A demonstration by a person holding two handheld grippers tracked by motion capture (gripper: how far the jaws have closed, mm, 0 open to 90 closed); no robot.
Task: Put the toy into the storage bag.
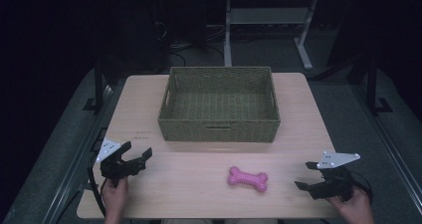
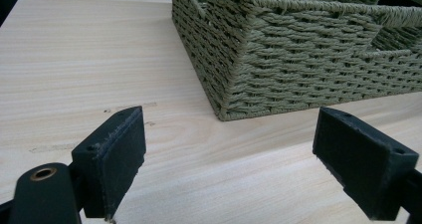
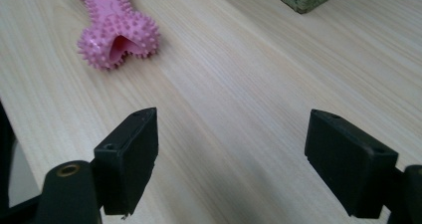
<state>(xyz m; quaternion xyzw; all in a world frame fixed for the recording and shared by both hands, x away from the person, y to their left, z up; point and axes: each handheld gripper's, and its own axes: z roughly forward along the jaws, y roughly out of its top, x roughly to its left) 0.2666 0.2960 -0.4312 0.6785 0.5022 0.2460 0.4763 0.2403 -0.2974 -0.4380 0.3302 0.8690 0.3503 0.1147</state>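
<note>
The pink bone toy [image 1: 248, 178] lay flat on the table [image 1: 199, 194], near the front edge and a little right of the middle, with its long axis running roughly left to right and its right end tipped slightly toward the person. It lay between the two grippers, but the right gripper [image 1: 313, 176] was the nearer one, with the toy off to its left; in the right gripper view the bone toy [image 3: 115, 29] sat ahead and to the left of the jaws, not between them. That gripper's jaws stood wide apart and gripped nothing. The left gripper [image 1: 138, 155], farther off at the table's left front, was likewise spread wide and empty, aimed at the near left corner of the basket [image 2: 298, 59]. The woven green basket [image 1: 219, 129] stood behind the toy toward the back of the table, apart from it, and looked empty inside.
</note>
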